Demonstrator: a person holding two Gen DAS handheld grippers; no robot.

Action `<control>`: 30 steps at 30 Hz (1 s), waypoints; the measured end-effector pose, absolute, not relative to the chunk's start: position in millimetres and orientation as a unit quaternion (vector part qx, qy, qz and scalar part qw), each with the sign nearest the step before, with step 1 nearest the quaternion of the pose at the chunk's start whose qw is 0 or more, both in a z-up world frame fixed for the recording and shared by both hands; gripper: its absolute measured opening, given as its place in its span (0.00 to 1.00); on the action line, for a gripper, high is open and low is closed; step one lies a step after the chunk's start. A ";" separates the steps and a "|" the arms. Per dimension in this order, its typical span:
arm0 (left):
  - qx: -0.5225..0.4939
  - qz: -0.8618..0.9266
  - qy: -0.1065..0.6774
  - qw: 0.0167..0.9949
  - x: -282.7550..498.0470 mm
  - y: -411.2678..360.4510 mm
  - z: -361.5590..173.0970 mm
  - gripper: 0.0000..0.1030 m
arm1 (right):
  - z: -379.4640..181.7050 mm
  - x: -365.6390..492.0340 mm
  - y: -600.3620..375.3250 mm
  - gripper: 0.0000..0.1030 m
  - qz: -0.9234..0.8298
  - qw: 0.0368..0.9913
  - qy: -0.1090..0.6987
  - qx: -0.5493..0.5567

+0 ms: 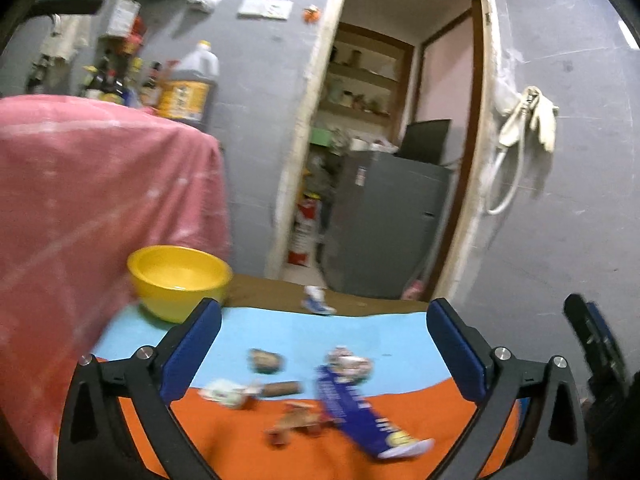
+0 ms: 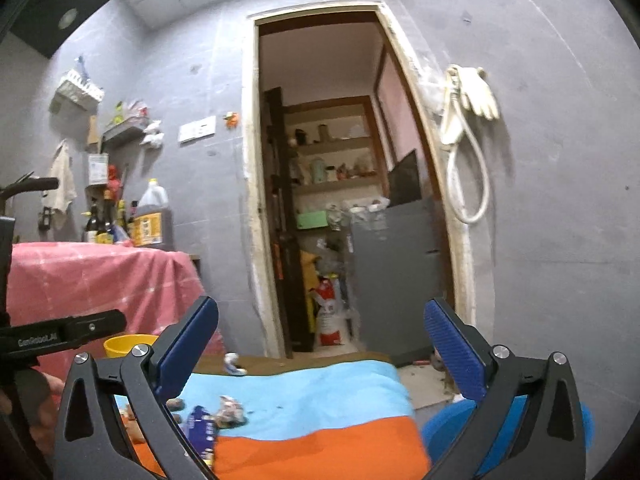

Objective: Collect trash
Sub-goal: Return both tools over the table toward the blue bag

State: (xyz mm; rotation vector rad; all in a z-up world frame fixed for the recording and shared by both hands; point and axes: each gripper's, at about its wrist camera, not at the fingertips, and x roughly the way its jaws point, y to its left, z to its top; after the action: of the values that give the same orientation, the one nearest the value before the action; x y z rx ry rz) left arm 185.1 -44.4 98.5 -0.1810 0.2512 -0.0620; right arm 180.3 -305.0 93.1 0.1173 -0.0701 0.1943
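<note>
Pink cloth [image 1: 100, 200] drapes a counter at far left, bottles and an oil jug [image 1: 192, 88] standing behind it. Just beside it a yellow bowl [image 1: 180, 280] sits on the table's blue cloth [image 1: 360, 332], which borders an orange cloth [image 1: 240, 428] nearer the camera. Only the left wrist view shows the whole scatter of trash: a white crumpled wrapper [image 1: 224, 392], a brown stub [image 1: 280, 389], a brown lump [image 1: 265, 360], a tan scrap [image 1: 296, 420] and a long blue wrapper [image 1: 360, 412] with a crumpled packet [image 1: 348, 362] at its far end. A small blue-and-white scrap [image 1: 316, 300] lies apart near the far edge. The left gripper [image 1: 324, 344] is spread wide and holds nothing. The right gripper [image 2: 320, 348], equally wide and empty, hovers over the table's right half; only its view shows a blue stool [image 2: 452, 428] and the floor. Behind, grey walls frame a doorway [image 2: 332, 184] to a pantry with shelves and a grey fridge [image 2: 396, 272]; gloves [image 2: 476, 92] hang at right.
</note>
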 end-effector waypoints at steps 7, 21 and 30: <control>-0.070 0.017 0.117 0.991 160.1 -5.7 84.4 0.98 | 89.8 179.0 -267.7 1.00 0.130 0.990 -0.039 0.037; -0.029 0.013 0.145 0.989 145.6 10.4 48.6 0.98 | 61.2 189.3 -214.1 1.00 0.180 0.981 0.046 -0.054; -0.025 -0.019 0.212 0.977 169.1 7.6 35.0 0.98 | 28.3 210.3 -199.5 1.00 0.190 0.964 0.152 -0.104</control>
State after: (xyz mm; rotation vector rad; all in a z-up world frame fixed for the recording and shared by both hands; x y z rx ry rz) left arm 169.1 7.6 35.0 -0.0503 0.4272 -0.0392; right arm 210.3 -199.5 28.3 -0.2097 0.3071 0.3845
